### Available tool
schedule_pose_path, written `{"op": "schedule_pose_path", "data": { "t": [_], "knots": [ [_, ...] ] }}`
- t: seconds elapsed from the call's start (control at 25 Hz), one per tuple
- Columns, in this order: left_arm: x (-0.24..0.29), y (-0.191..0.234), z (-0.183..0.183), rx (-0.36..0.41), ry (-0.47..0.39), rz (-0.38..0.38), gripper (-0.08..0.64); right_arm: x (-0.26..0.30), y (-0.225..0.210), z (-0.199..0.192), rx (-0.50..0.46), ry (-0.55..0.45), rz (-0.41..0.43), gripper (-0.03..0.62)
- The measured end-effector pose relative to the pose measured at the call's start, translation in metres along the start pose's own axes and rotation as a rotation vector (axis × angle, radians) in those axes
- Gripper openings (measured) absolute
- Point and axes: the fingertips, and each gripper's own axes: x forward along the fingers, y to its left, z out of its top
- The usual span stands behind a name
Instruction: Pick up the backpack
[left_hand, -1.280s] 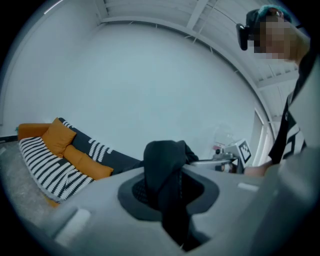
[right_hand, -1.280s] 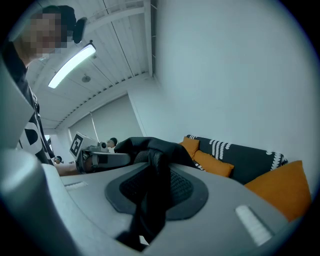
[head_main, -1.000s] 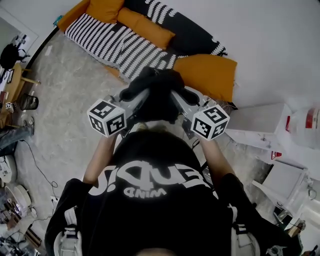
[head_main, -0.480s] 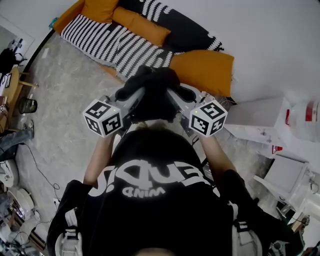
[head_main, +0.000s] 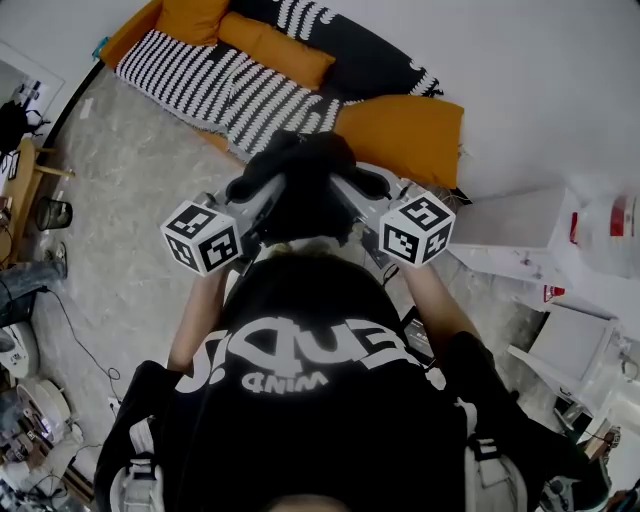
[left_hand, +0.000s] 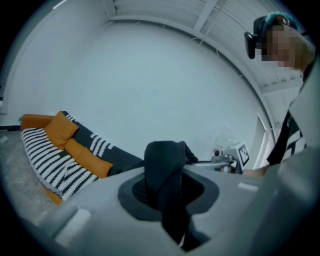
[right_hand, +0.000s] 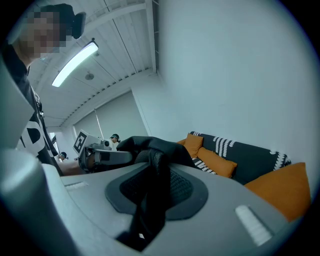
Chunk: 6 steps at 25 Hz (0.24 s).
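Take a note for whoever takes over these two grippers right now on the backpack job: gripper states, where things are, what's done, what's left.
Left gripper: shut on a black strap of the black fabric backpack.
Right gripper: shut on black webbing of the same backpack; I cannot tell whether it is a separate strap.
Backpack: bunched between the two grippers, held up in front of the person, above the grey floor.
Done: the pick-up looks complete.
Left: probably just hold both grips firm; no set-down place is shown.
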Motion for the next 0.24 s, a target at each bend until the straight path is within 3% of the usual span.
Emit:
{"op": "schedule_pose_path", "data": {
  "t": [0.24],
  "knots": [
    [0.002, 0.0003, 0.0015, -0.003, 0.004, -0.005, 0.071, 0.0006, -0.0027, 0.0023, 0.003, 0.002, 0.002, 0.075]
  ]
}}
